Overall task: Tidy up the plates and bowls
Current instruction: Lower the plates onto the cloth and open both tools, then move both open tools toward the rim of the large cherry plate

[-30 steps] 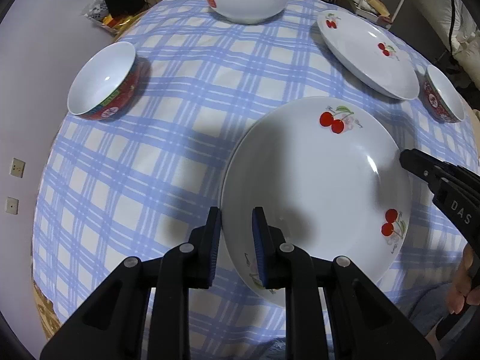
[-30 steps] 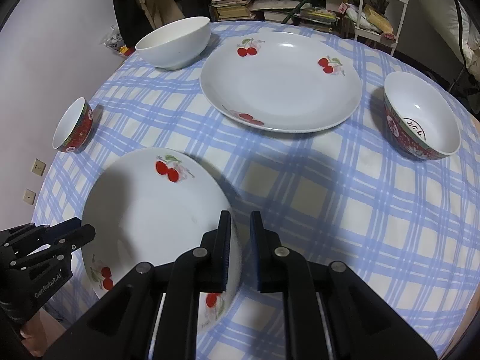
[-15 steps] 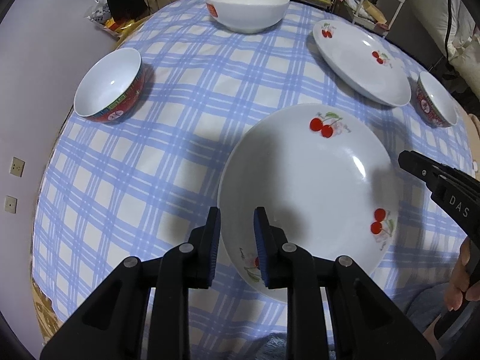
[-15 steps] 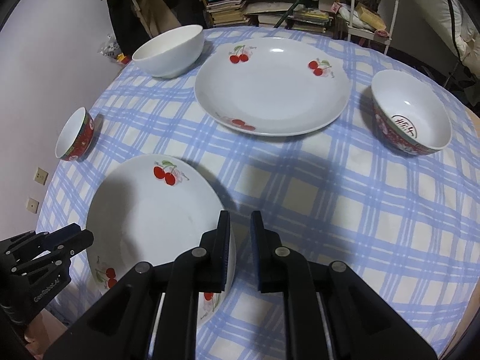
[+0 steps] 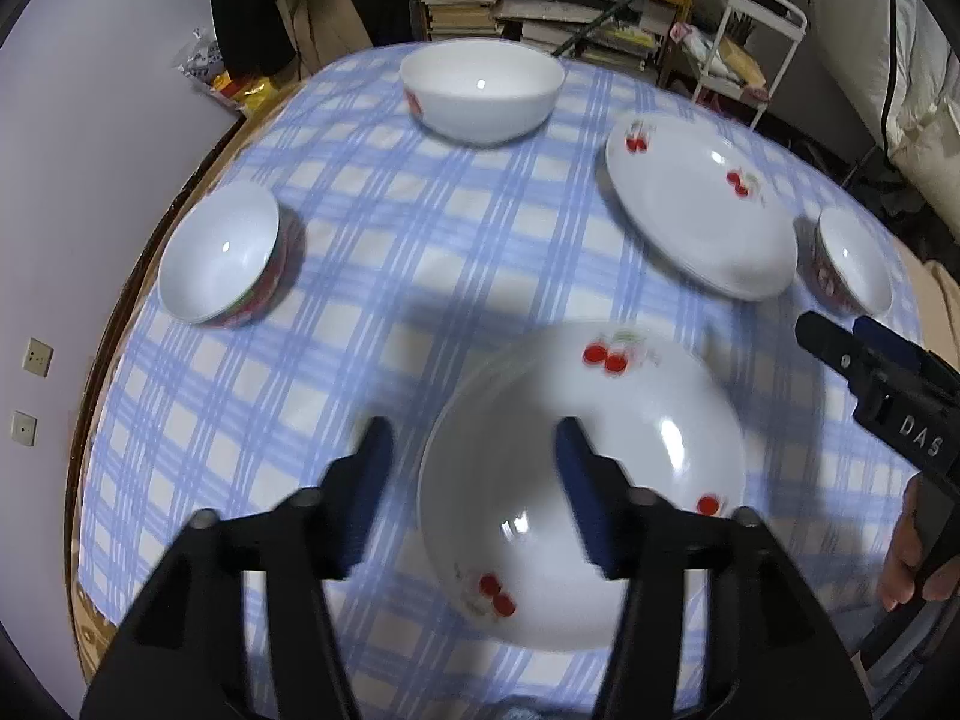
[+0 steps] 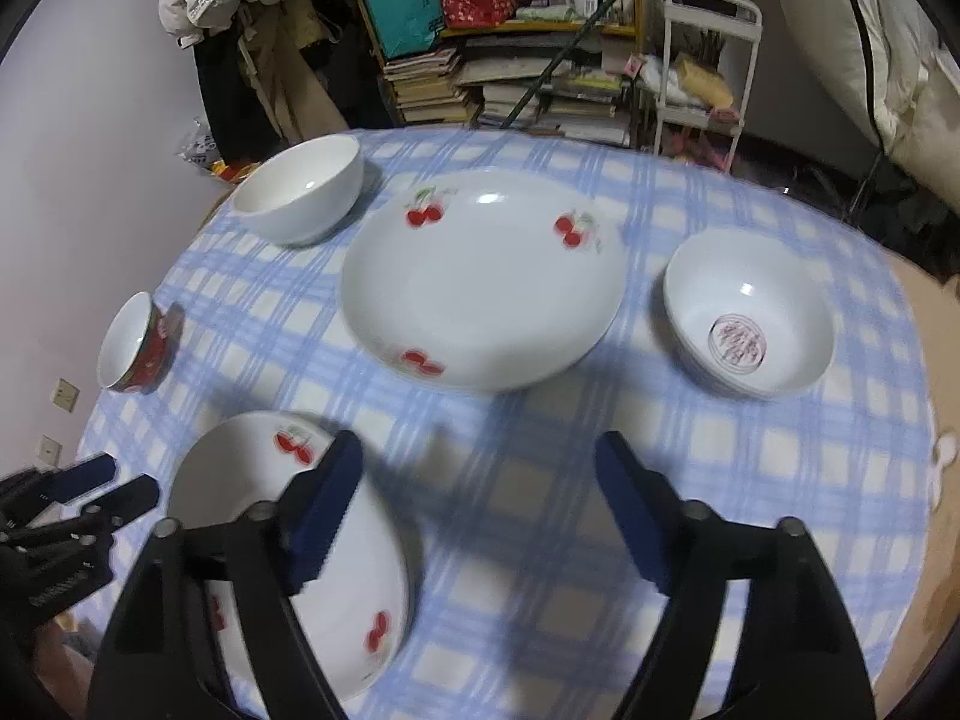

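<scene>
The jaws of the left gripper [image 5: 474,498] have just been opening and now stand apart, with the edge of the near white round plate with red cherries [image 5: 606,480] under the gap but not pinched. The jaws of the right gripper [image 6: 477,510] have also just been opening and are wide apart over bare cloth, beside that same plate. The plate lies flat near the front edge of the table [image 5: 360,276], which has a blue and white checked cloth. A second white cherry plate [image 6: 480,282] sits in the middle. A big plain white bowl [image 6: 300,189] is at the far edge. A small red-sided bowl [image 6: 135,342] is at the left edge, and a white bowl with a red mark inside [image 6: 750,324] at the right. Behind are stacked books [image 6: 432,84] and a white cart [image 6: 702,72].
</scene>
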`<state>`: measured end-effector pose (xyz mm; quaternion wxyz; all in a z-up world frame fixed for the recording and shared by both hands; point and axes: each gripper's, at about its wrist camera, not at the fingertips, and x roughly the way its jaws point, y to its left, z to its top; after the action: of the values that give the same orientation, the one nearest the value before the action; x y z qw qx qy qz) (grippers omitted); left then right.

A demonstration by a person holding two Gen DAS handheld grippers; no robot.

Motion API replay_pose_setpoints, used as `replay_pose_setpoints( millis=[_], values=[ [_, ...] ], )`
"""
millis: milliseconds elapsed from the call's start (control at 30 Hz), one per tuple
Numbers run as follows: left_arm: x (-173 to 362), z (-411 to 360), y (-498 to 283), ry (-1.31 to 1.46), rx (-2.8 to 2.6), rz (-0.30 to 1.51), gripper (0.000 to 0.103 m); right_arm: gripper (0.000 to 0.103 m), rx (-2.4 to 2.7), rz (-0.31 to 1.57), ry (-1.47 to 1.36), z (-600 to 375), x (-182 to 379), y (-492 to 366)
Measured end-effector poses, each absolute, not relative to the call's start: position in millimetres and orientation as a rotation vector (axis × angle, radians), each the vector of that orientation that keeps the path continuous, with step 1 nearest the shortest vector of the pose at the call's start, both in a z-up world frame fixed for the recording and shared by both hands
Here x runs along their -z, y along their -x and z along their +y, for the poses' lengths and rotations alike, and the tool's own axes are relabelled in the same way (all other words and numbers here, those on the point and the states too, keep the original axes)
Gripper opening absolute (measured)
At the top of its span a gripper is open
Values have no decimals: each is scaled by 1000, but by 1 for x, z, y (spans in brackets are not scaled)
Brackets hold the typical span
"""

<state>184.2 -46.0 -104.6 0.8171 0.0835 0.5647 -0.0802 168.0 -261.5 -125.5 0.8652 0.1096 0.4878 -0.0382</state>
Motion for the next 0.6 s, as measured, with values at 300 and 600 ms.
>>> replay_pose_setpoints(
  millis=[300, 600],
  values=[
    [99, -69, -226, -167, 158, 1166, 82, 90, 61, 979, -150, -283, 113, -202],
    [102, -93, -267, -141, 161, 1128, 82, 90, 22, 957, -177, -306, 106, -249]
  ],
)
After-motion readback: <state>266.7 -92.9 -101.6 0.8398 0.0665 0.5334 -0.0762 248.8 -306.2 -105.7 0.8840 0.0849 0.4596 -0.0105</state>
